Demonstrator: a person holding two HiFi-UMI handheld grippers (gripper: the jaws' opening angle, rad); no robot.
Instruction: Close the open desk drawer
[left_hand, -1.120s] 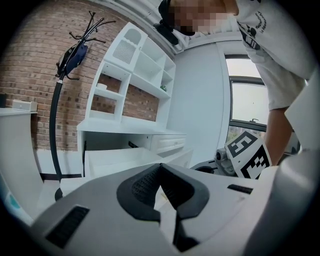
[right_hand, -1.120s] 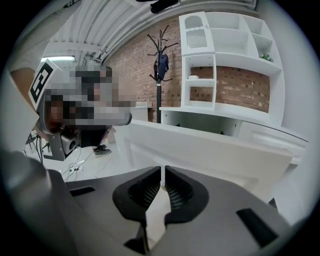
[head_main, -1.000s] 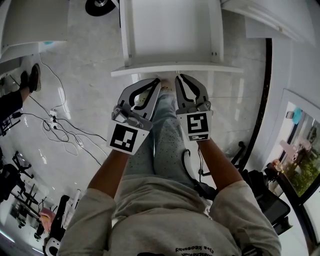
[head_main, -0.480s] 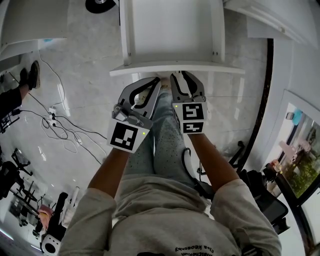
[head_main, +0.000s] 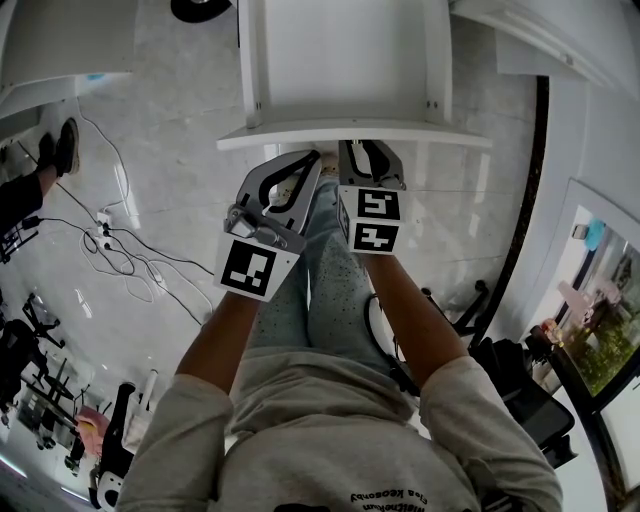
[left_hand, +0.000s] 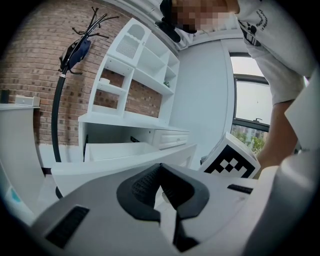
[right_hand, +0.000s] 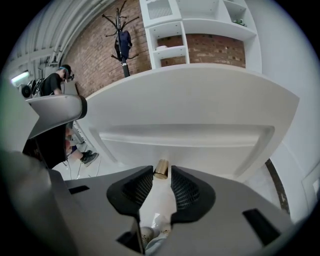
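Jaws of right gripper (right_hand: 161, 176) straddle knob (right_hand: 160, 169) on drawer (right_hand: 195, 102).

Brick wall (left_hand: 25, 75) behind a black coat rack (left_hand: 53, 125) with a dark blue item (left_hand: 77, 50) hung on it, white shelf unit (left_hand: 135, 70), window (left_hand: 250, 105), loose cables (head_main: 120, 250) on pale floor (head_main: 170, 130), bystander in black (right_hand: 50, 86) far left.

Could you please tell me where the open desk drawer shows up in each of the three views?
Head view: drawer at top centre, front panel nearest the person.
Left gripper view: drawer seen as a white band across the middle, just above the jaws.
Right gripper view: front panel fills the middle, brass knob at the jaw tips.
Shared landmark: coat stand, in both gripper views.
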